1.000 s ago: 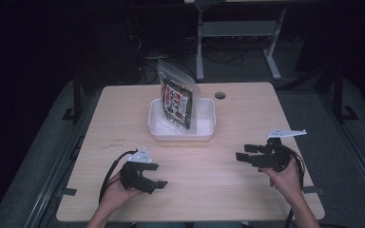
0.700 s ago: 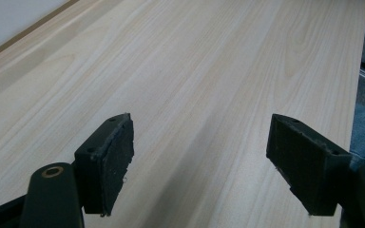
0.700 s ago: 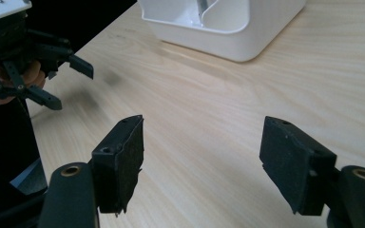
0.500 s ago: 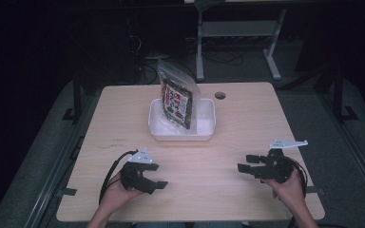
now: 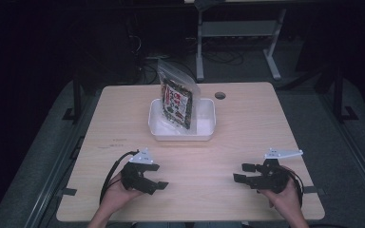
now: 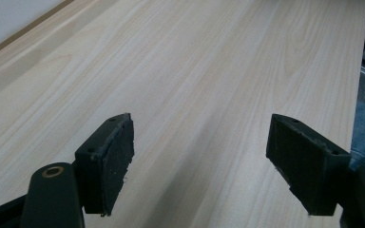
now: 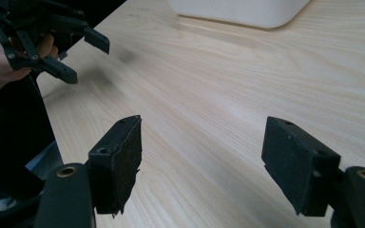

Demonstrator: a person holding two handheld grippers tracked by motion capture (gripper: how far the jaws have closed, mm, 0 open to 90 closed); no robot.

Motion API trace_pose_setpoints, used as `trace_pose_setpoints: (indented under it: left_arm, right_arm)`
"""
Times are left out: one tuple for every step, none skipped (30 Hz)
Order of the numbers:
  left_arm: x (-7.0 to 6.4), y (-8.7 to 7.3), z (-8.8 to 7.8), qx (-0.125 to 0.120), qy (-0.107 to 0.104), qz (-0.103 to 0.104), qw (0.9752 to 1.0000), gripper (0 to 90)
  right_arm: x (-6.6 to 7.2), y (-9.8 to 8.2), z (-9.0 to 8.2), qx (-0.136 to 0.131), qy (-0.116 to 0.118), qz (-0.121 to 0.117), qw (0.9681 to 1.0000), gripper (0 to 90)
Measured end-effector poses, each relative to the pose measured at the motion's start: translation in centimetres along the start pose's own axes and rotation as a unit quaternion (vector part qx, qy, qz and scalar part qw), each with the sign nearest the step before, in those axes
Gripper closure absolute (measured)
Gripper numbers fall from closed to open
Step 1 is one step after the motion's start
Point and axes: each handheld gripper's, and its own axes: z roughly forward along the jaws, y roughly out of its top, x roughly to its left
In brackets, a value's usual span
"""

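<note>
A clear bag with a dark printed label (image 5: 177,100) stands upright and leans in a white tray (image 5: 204,129) at the table's middle back. My left gripper (image 5: 159,175) rests low near the front left of the table, open and holding nothing; its jaws (image 6: 199,166) frame bare wood. My right gripper (image 5: 243,173) sits near the front right, open and pointing left, holding nothing. In the right gripper view its jaws (image 7: 202,164) stand wide apart, the left gripper (image 7: 83,57) shows at the upper left and the white tray (image 7: 240,12) at the top.
The light wooden table (image 5: 247,133) has a round cable hole (image 5: 220,95) at the back right of the tray. A metal stand (image 5: 237,33) and cables lie on the dark floor behind. Black cables trail from both grippers toward the front edge.
My right gripper has moved down and toward the front edge of the table, settling lower. The left gripper, bag and tray have stayed put.
</note>
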Motion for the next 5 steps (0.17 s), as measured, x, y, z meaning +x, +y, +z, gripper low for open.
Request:
trace_pose_setpoints:
  left_arm:
    - [-0.03, 0.02, -0.01, 0.000, 0.000, 0.001, 1.0000, 23.7]
    - [-0.07, 0.04, -0.05, 0.000, 0.000, 0.002, 1.0000, 23.7]
    - [-0.11, 0.06, -0.09, -0.001, -0.001, 0.002, 1.0000, 23.7]
    - [-0.12, 0.07, -0.11, -0.002, -0.001, 0.002, 1.0000, 23.7]
    - [-0.12, 0.09, -0.14, -0.002, -0.001, 0.003, 1.0000, 23.7]
  right_arm:
    - [0.12, -0.15, -0.03, -0.001, -0.002, 0.000, 1.0000, 29.0]
    - [0.19, -0.28, -0.04, -0.002, -0.002, 0.001, 1.0000, 29.0]
    - [0.25, -0.46, -0.04, 0.000, -0.004, 0.000, 1.0000, 29.0]
    - [0.24, -0.63, -0.06, 0.002, -0.010, -0.004, 0.9999, 29.2]
    - [0.19, -0.71, -0.08, 0.002, -0.013, -0.004, 0.9999, 29.3]
